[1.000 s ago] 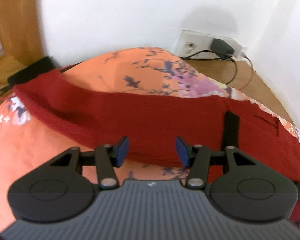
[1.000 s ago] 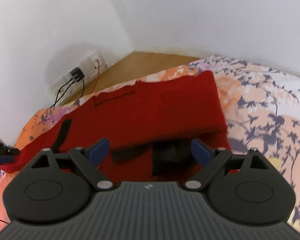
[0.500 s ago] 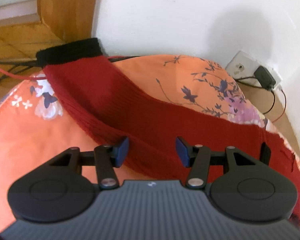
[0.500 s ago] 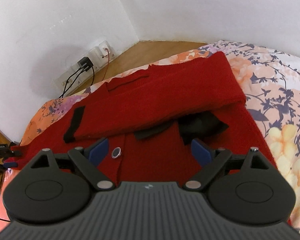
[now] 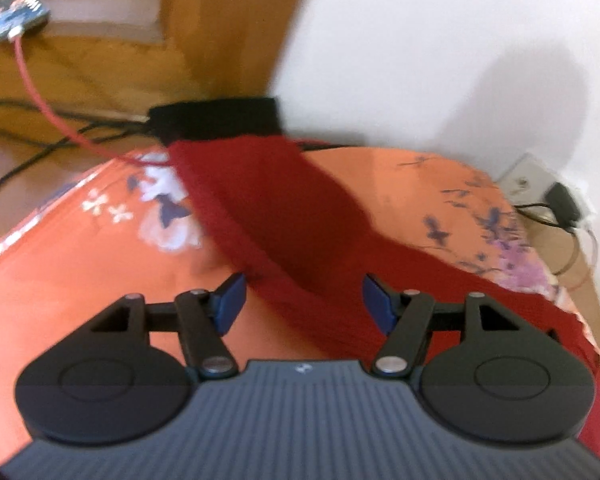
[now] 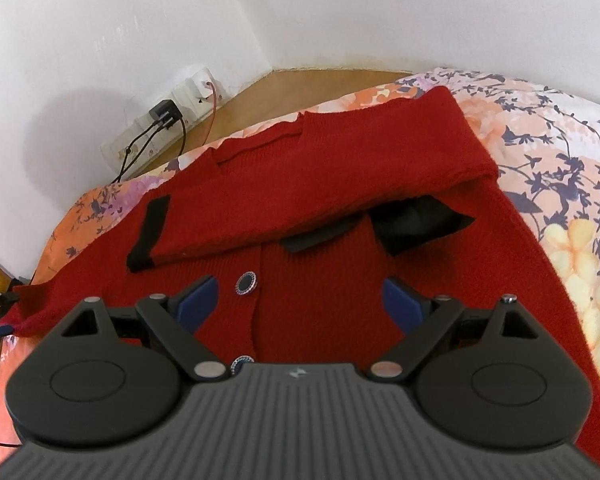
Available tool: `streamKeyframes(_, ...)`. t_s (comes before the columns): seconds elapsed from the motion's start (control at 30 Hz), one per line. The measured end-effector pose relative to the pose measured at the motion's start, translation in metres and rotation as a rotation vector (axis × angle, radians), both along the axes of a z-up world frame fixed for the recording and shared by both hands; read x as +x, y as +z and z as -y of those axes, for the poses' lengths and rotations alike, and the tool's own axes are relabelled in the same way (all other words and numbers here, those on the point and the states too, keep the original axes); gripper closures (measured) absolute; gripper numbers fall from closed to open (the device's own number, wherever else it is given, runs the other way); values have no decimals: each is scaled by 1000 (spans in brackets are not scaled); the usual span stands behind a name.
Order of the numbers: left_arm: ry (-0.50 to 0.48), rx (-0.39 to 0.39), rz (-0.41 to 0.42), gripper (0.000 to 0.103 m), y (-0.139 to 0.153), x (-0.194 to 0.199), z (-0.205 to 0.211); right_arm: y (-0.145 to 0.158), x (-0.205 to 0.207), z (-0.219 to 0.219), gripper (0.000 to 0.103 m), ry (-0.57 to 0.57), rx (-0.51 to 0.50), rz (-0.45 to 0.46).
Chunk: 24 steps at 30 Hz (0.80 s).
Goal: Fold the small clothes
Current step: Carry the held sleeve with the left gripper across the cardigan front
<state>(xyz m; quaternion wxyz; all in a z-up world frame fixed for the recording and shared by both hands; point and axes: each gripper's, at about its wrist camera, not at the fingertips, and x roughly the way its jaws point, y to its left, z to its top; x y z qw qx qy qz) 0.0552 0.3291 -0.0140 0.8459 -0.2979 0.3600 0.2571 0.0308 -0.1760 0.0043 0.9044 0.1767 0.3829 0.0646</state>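
A red knit cardigan with black trim lies on a floral bedspread. One sleeve is folded across its chest, its black cuff at the left. Round dark buttons run down the front. My right gripper is open and empty, just above the cardigan's front. In the left wrist view the other red sleeve stretches out flat to its black cuff at the bed's far edge. My left gripper is open and empty, with its fingers either side of that sleeve near the shoulder.
White walls meet in a corner behind the bed. A wall socket strip with a black plug and cables sits low on the wall, also in the left wrist view. A red cable and wooden furniture lie beyond the cuff.
My left gripper has swung left along the outstretched sleeve, bringing its black cuff into view, and opened wider. My right gripper has drawn back from the folded sleeve, uncovering the buttons.
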Motion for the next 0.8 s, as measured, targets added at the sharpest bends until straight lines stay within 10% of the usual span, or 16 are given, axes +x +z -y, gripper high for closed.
streamKeyframes(0.3, 37, -35, 86, 40, -17, 0, -13, -7, -1, -10, 10, 15, -11, -17)
streamKeyframes(0.43, 21, -7, 138, 78, -8, -4, -7, -7, -1, -11, 10, 22, -19, -16)
streamKeyframes(0.8, -102, 33, 404, 90, 52, -16, 29, -4, 5, -8, 10, 45, -19, -2)
